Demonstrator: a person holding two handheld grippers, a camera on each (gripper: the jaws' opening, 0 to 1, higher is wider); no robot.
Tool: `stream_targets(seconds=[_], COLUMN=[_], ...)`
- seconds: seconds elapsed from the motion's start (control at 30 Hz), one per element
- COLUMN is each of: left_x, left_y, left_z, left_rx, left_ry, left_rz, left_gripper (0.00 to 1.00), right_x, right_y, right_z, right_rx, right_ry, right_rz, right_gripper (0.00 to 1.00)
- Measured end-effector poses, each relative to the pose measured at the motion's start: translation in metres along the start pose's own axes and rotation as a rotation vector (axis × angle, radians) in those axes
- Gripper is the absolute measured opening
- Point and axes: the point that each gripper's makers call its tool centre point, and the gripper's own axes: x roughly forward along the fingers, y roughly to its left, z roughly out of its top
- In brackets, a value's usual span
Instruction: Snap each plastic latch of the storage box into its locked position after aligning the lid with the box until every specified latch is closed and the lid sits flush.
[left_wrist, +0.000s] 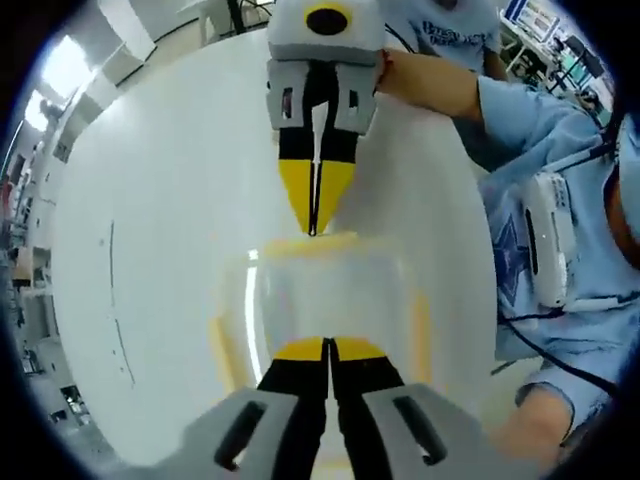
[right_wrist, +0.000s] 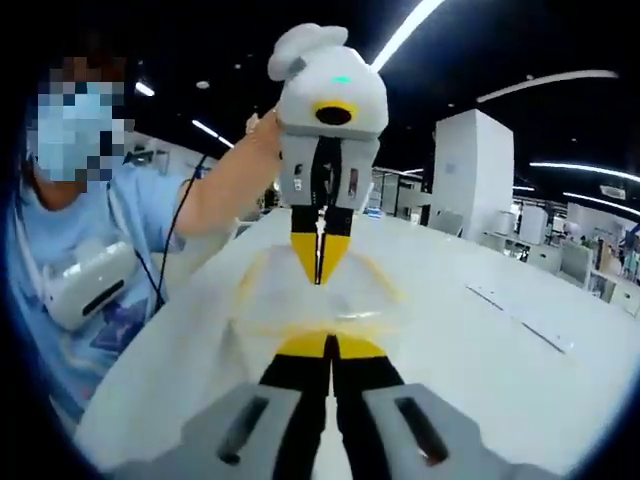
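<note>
left gripper view: the left gripper (left_wrist: 328, 347) rises from the bottom edge, yellow tips pressed together with nothing between them, resting at the near end of the storage box (left_wrist: 330, 300). the box is clear plastic with yellow trim and sits on a white table (left_wrist: 150, 250), between the two grippers. the lid (left_wrist: 335, 285) looks to be on the box; whether it sits flush i cannot tell, the plastic is too washed out. a yellow latch (left_wrist: 222, 350) shows along the left long side, another latch (left_wrist: 422, 325) along the right. i cannot make out whether either is snapped down. at the far end the right gripper (left_wrist: 314, 228) points down toward us, tips pressed together, touching or just above the far yellow edge. a person in a light blue shirt (left_wrist: 545, 140) stands at the right.

right gripper view: the same box from the opposite end, with the right gripper rising from the bottom and the left one beyond the box, tips together, nothing pinched.

judgement: lid placement appears done. both grippers sit at opposite ends, which reads as pressing or checking the end latches. the end latches may be close to seated. the side latches likely remain to confirm, and flushness needs a check.
</note>
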Motion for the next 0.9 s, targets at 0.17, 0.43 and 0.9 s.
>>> stream_targets(seconds=[0.17, 0.43, 0.9], left_x=[-0.001, -0.003, -0.004], left_y=[0.0, -0.001, 0.002], left_z=[0.0, 0.001, 0.001], left_rx=[0.012, 0.022, 0.008], left_ry=[0.03, 0.016, -0.004], left_rz=[0.001, 0.006, -0.028], left_gripper=[0.0, 0.0, 0.0], right_x=[-0.003, -0.001, 0.0], right_y=[0.0, -0.001, -0.003], right_z=[-0.001, -0.012, -0.013], right_rx=[0.001, 0.025, 0.143], right_ry=[-0.018, -0.015, -0.06], right_rz=[0.01, 0.046, 0.071], right_gripper=[0.0, 0.0, 0.0])
